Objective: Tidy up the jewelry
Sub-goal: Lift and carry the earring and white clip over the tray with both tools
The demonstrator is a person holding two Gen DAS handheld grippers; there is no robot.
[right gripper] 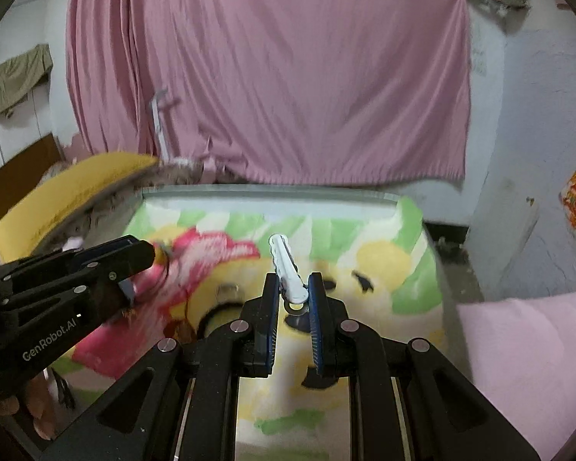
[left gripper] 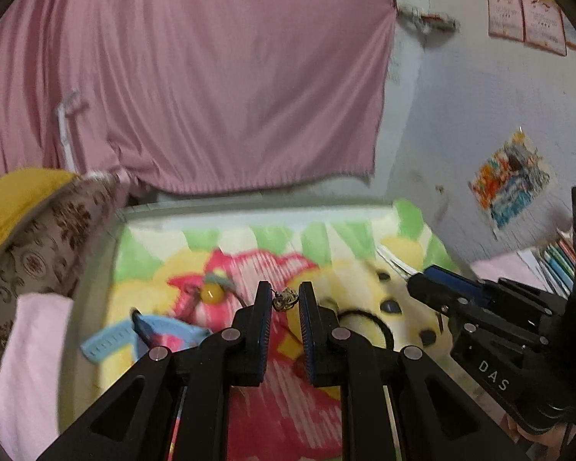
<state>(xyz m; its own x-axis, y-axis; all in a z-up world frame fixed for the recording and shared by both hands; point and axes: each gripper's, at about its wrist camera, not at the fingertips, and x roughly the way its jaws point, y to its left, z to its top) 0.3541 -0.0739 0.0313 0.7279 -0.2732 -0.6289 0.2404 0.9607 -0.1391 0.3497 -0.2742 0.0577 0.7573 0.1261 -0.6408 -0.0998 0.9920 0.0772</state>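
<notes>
Left gripper: jaws drawn close, a small metallic trinket pinched at the tips; right gripper: a white hair clip clamped, long axis pointing away beyond the tips. Below and ahead, on the patterned blanket, are listed a blue watch strap, a black hair tie and a yellow bead; the left gripper is judged nearer these.

Left wrist view: looks forward along own fingers, tilted down, close over colourful blanket, pink curtain behind. Right gripper enters from right edge.
Right wrist view: same direction, same tilt, close. Left gripper enters from left edge.
Both views share blanket, curtain, yellow pillow, wall picture.
</notes>
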